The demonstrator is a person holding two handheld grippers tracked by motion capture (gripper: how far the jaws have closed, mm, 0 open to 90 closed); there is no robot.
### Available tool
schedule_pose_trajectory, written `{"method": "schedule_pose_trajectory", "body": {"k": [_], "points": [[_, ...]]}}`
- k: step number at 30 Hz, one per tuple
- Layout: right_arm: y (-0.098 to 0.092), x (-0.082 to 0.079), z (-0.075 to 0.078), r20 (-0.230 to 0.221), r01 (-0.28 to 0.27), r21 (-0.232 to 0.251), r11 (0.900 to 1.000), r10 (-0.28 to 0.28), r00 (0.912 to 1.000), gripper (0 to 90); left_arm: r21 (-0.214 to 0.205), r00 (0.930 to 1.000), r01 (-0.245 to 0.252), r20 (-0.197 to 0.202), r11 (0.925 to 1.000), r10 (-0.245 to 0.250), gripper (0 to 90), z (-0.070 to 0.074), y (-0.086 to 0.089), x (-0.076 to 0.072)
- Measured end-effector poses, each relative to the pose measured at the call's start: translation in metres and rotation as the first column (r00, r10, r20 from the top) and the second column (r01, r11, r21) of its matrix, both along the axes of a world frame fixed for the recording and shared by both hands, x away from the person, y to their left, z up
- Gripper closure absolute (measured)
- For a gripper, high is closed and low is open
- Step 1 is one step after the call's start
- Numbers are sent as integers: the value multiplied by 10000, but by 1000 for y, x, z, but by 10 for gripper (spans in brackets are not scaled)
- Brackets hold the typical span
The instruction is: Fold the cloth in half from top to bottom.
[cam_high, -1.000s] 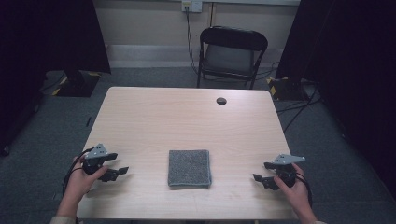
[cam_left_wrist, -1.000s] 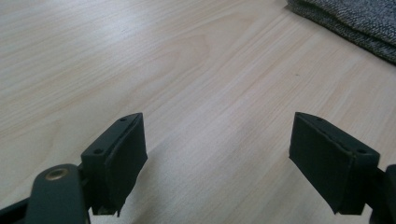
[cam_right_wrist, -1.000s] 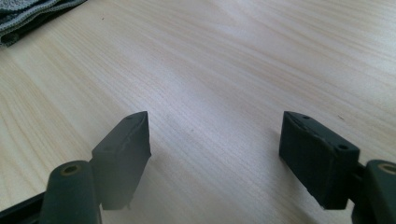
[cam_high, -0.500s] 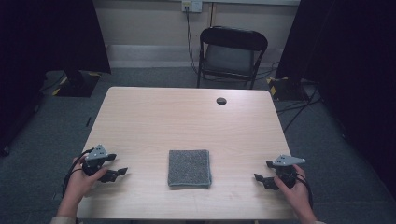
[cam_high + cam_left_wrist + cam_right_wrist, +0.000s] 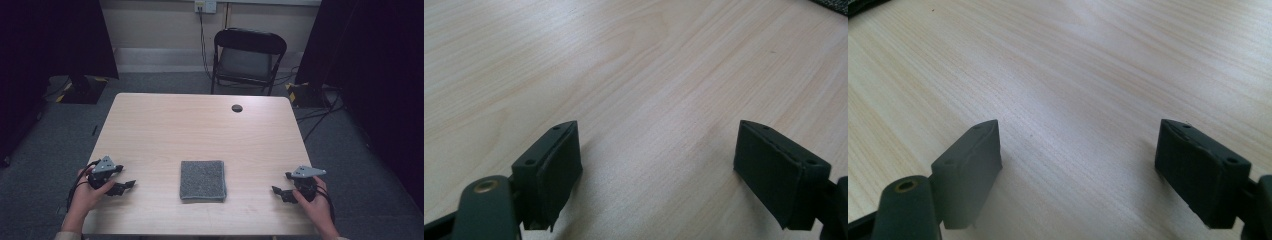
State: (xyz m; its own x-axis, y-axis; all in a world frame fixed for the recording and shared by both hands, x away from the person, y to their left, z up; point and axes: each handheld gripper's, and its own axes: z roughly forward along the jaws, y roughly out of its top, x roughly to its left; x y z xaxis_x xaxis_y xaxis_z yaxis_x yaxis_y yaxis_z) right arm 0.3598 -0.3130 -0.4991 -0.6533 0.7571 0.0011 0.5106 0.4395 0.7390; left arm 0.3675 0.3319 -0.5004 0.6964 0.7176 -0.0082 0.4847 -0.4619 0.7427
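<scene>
A folded grey cloth lies flat near the front middle of the light wood table. My left gripper rests low on the table at the front left, jaws pointing toward the cloth, about a hand's width short of it. In the left gripper view its jaws stand wide apart over bare wood, the left gripper open and empty. My right gripper sits at the front right, also aimed at the cloth. The right gripper is open with nothing between its jaws.
A small round black cable port sits in the table near its far edge. A black folding chair stands behind the table. Grey carpet surrounds the table, with dark curtains at both sides.
The right hand and its gripper have drifted slightly toward the table's right front corner. The left gripper and the cloth have stayed put.
</scene>
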Motion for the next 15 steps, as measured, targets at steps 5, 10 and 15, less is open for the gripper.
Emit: {"method": "schedule_pose_trajectory", "body": {"k": [5,10,15], "points": [[0,0,0,-17,47,-25,10000,-47,10000,170,54,10000,-65,58,10000,65,173,0,0,0],[1,1,0,-30,91,-35,10000,-92,10000,157,26,9997,-240,-46,9997,240,158,0,-1,-1],[1,2,0,-35,100,-44,9999,-100,9999,150,23,9993,-366,-69,9993,367,152,0,-1,-2]]}}
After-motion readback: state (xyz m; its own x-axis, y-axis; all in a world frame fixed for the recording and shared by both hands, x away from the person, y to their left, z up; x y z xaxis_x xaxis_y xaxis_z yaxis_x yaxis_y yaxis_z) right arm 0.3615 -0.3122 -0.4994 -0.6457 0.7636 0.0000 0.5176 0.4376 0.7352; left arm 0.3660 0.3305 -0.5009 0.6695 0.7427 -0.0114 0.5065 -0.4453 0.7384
